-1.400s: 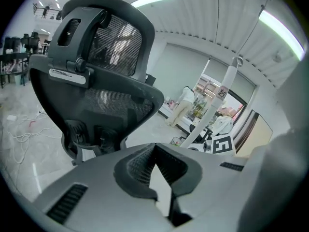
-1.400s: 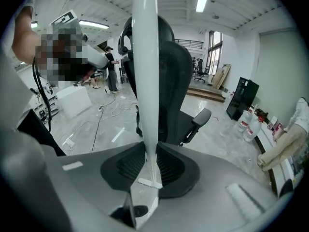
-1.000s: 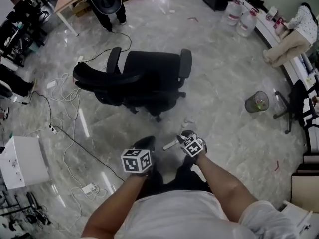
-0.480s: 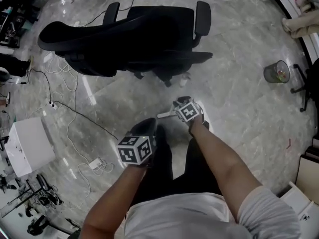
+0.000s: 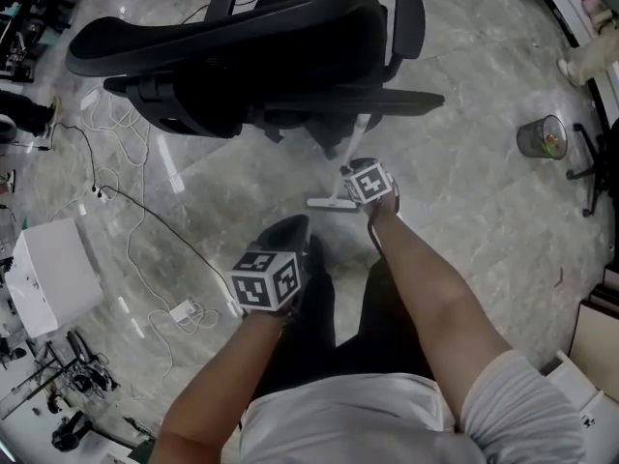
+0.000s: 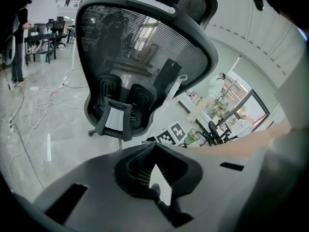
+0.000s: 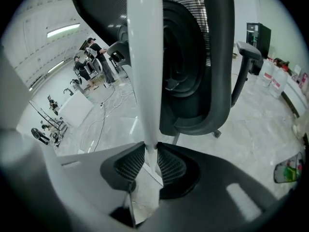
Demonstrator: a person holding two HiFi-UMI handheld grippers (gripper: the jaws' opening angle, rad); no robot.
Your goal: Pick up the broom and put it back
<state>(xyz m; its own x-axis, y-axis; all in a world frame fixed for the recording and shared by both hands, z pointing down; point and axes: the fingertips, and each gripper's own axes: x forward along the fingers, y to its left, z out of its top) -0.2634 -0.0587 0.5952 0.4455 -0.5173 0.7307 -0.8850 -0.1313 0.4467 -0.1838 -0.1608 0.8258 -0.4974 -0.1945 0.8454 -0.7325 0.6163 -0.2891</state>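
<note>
My right gripper (image 7: 150, 148) has the white handle of the broom (image 7: 145, 71) between its jaws. The pads sit against it on both sides, and the jaws are opening. From the jaws the handle runs up and away across the back of the black chair (image 7: 193, 66). A short white length sticks out behind the jaws toward the left. My left gripper (image 6: 154, 148) is clenched on nothing, tips together, and faces the chair's mesh back. In the head view both grippers are out in front of my legs. The right one is farther out, close to the chair's base; the left one is nearer me and apart from the broom. The chair stands on a grey marble floor (image 5: 464, 220). Cables (image 5: 135, 249) and a white box (image 5: 48, 278) lie on the left, and a bin (image 5: 540, 138) stands well off to the right.
</note>
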